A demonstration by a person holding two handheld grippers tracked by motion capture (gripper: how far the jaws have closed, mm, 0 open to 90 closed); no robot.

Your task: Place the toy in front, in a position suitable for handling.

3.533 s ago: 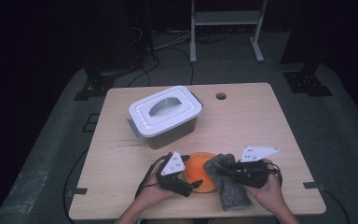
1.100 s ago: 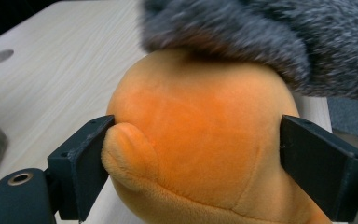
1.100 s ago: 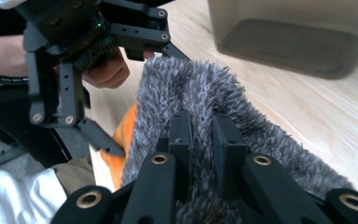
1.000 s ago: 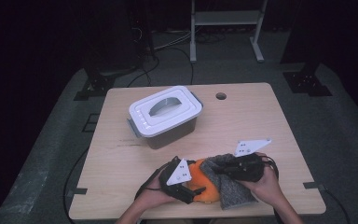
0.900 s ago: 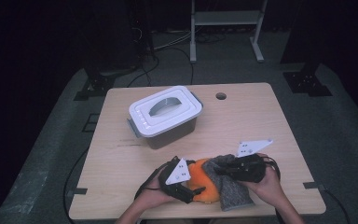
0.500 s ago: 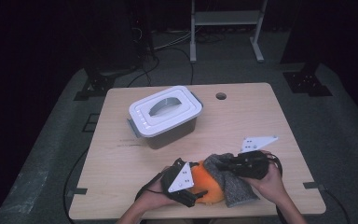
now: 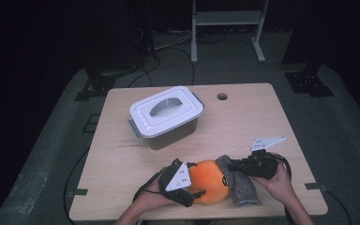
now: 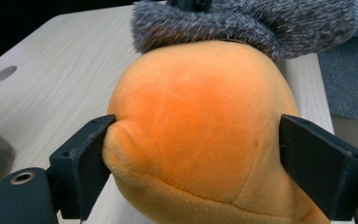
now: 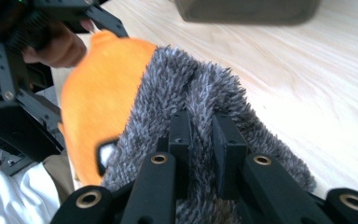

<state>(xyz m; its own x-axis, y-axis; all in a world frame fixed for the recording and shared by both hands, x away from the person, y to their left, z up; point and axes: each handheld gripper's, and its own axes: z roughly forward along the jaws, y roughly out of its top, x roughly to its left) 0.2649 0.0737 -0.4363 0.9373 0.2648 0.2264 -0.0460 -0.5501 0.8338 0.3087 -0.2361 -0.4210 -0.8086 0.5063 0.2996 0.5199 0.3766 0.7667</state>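
An orange plush toy (image 7: 209,186) lies near the table's front edge, with a grey fuzzy cloth (image 7: 240,188) draped against its right side. My left gripper (image 7: 197,184) is shut on the toy. In the left gripper view its jaws press into both sides of the orange toy (image 8: 200,140), with the grey cloth (image 8: 242,23) behind it. From the right, my right gripper (image 7: 233,165) is shut on the cloth. In the right gripper view its jaws (image 9: 200,123) pinch a fold of grey cloth (image 9: 168,88), with the orange toy (image 9: 100,93) to the left.
A grey lidded storage box (image 7: 166,115) with a handle stands at the table's middle left. The wooden table (image 7: 262,117) has a round hole (image 7: 222,96) near its far edge. Dark floor and cables surround it.
My right gripper has drawn the grey cloth a little to the right, and more of the orange toy now shows. The left gripper has kept its place on the toy.
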